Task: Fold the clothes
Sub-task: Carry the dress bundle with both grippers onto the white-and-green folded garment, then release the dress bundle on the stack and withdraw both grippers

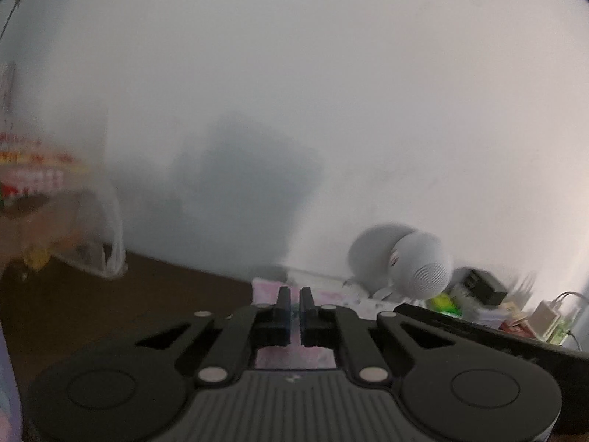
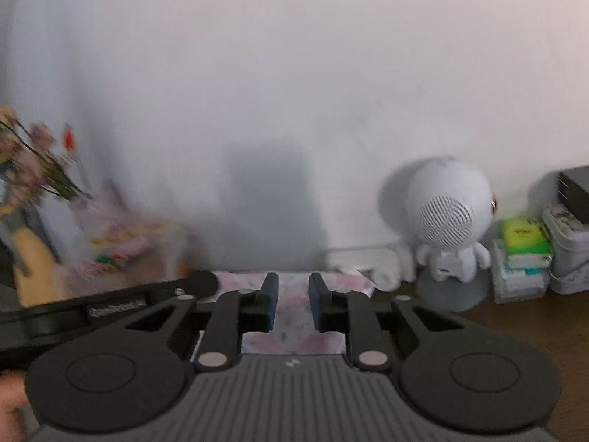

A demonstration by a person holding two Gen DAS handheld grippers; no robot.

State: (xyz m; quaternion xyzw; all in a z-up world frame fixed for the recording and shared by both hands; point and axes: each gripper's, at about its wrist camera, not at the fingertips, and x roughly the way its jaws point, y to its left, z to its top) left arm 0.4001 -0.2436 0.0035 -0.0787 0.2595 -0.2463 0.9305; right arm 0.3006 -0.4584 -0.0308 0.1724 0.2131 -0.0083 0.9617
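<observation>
The left gripper (image 1: 295,296) has its fingers nearly pressed together, leaving only a thin slit; whether anything is pinched there cannot be told. The right gripper (image 2: 293,287) has its fingers spread, with nothing between them.

The cloth (image 2: 294,316), a pale pink and white patterned piece, lies flat on the brown table (image 2: 515,316) directly under and ahead of both grippers. In the right wrist view the cloth shows between the spread fingers and reaches to the foot of the wall (image 2: 294,73). In that view the left gripper's black body (image 2: 110,305) lies just left of the cloth.

To the right of the cloth stands a white robot figure (image 2: 447,217) with a mesh face, on a grey round base, close to the wall. Right of the figure are a green tissue pack (image 2: 524,237) on a stack, and a tin (image 2: 567,250). Left of the cloth, blurred, stand flowers (image 2: 33,169) and a clear bag (image 1: 92,228).
</observation>
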